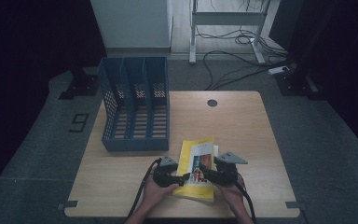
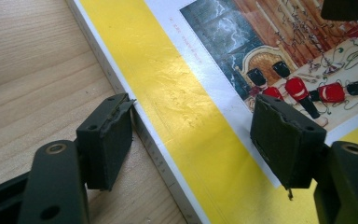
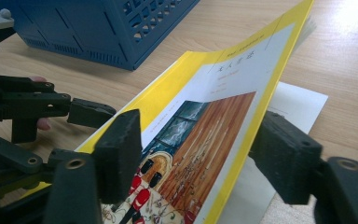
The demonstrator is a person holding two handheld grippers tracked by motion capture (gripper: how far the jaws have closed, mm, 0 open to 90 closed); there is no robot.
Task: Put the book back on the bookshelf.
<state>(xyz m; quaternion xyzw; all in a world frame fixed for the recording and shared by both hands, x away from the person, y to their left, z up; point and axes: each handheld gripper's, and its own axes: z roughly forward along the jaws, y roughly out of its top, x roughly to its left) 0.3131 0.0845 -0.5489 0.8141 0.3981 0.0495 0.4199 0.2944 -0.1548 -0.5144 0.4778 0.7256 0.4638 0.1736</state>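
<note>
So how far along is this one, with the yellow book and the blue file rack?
Early stage. Done: nothing filed, the blue file rack has all three slots empty. In hand: the yellow book lies on the table, both open, left gripper and right gripper, straddling its edges. Left: probably gripping, lifting and slotting it.

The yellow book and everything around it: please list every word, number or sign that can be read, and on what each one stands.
"9": a dark figure on the grey floor left of the table; it could also be a 6 seen from the other side.
Title characters on the white panel of the yellow book: printed, but too small and blurred to read.
Red line of small print beside the cover picture: too small to read.
Blue file rack: no text visible.
</note>
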